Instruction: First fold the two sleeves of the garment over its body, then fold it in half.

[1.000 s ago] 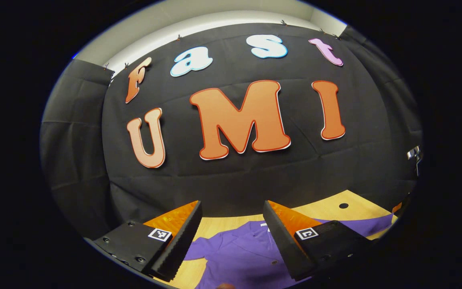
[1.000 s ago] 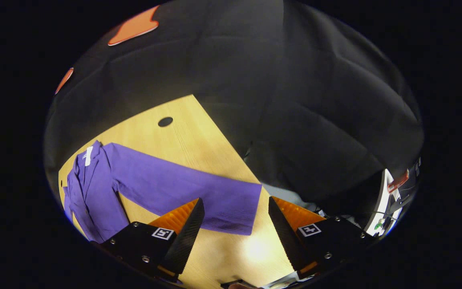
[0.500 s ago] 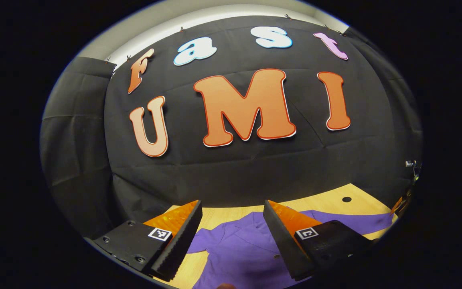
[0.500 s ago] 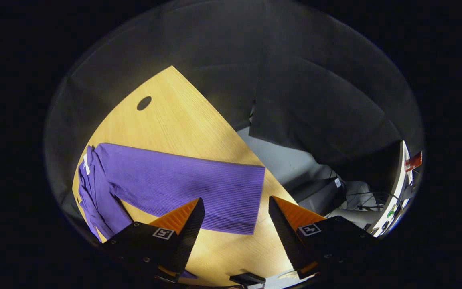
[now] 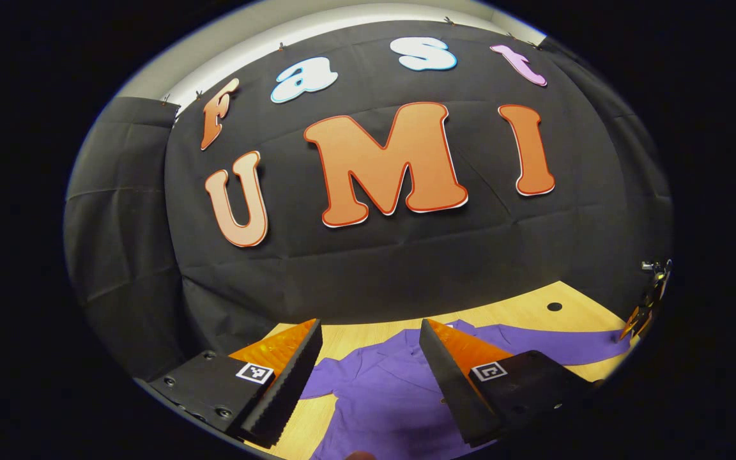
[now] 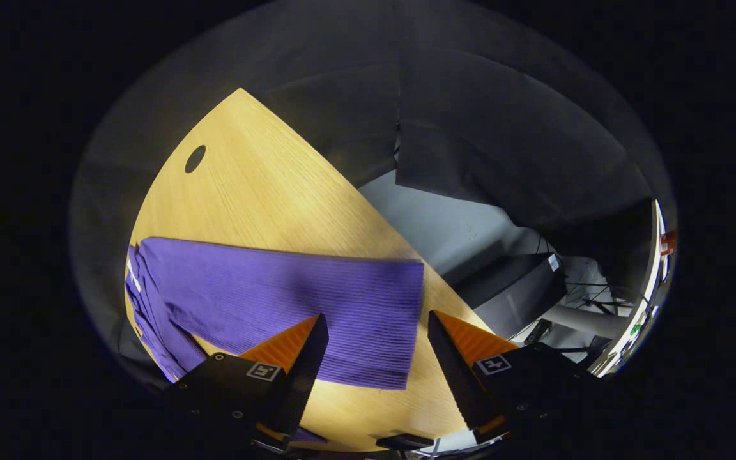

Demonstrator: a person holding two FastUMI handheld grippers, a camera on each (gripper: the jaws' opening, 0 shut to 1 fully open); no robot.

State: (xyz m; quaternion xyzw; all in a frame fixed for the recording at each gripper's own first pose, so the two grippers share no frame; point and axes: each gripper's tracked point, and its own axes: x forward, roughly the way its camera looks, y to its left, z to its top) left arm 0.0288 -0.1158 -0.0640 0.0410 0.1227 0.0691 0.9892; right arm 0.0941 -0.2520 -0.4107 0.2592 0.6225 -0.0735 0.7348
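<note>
In the left gripper view, the left gripper (image 5: 368, 377) has its fingers (image 5: 285, 383) spread wide with nothing between them, held above the near part of the purple garment (image 5: 381, 402). The garment lies flat on the wooden surface (image 5: 521, 310), its collar end toward the booth wall and a small button visible beside the right-hand finger. One sleeve (image 5: 553, 345) stretches out to the right across the wood, toward a small dark hole in the surface (image 5: 554, 306).

In the right gripper view, the right gripper (image 6: 374, 377) is likewise spread apart and grips nothing. Its fingers (image 6: 301, 370) hover over the cuff end of the outstretched sleeve (image 6: 291, 306), whose ribbed fabric runs from the bunched body of the garment (image 6: 151, 319) at the left to a straight cuff edge lying in the gap between the fingers. The sleeve lies flat on the surface (image 6: 259, 191), its cuff near the surface's right edge. Beyond that edge are a grey floor (image 6: 432, 223), dark boxes and some cables.
</note>
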